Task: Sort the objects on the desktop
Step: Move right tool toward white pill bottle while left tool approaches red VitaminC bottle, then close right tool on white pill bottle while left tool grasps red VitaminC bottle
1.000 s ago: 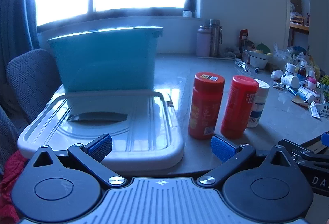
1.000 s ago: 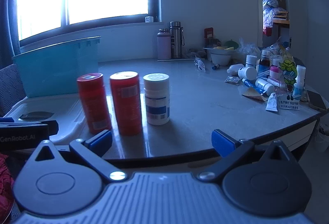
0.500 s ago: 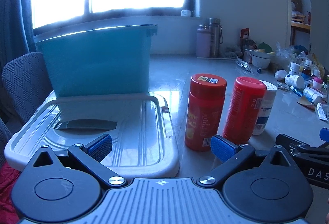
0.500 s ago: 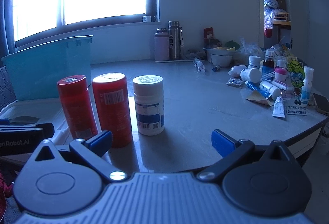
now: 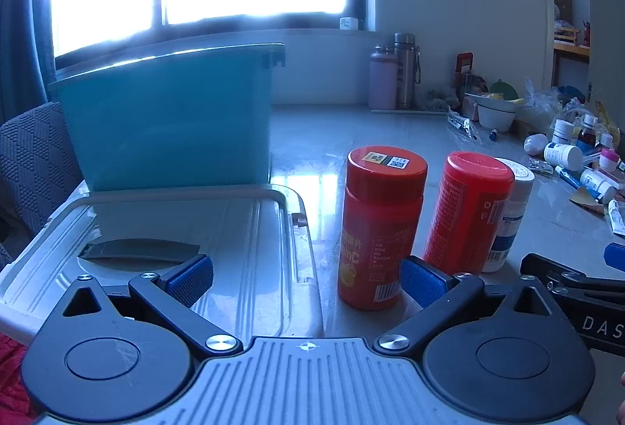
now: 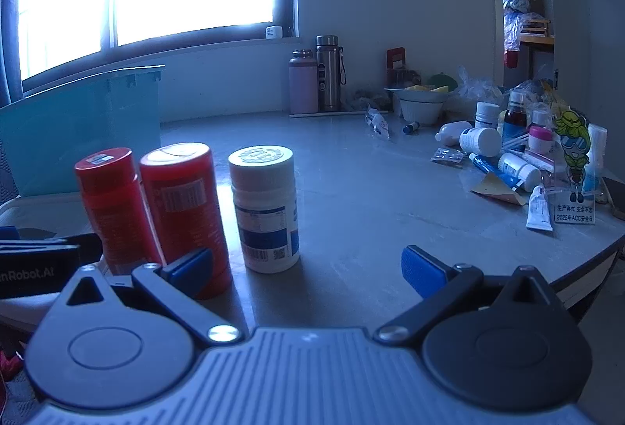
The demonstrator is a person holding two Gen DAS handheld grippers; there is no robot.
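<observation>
Two red bottles and a white bottle stand in a row near the table's front edge. In the left wrist view the nearer red bottle [image 5: 381, 225] stands just ahead of my open left gripper [image 5: 306, 276], by its right finger; the second red bottle [image 5: 468, 210] and the white bottle [image 5: 511, 214] are beyond. In the right wrist view my right gripper [image 6: 306, 268] is open and empty, with the white bottle [image 6: 265, 206] ahead between the fingers, and the red bottles [image 6: 183, 210] [image 6: 111, 198] to the left. A teal bin [image 5: 168, 120] stands behind a white lid [image 5: 175, 229].
Small medicine bottles, tubes and packets [image 6: 508, 159] crowd the table's right side. Two flasks [image 6: 316, 73] and a white bowl [image 6: 420, 104] stand at the back. A grey chair [image 5: 27, 159] is at the left. The right gripper's arm [image 5: 578, 288] shows at the left view's right edge.
Both grippers have moved forward toward the bottles, which now look larger and nearer. Both grippers stay open and empty.
</observation>
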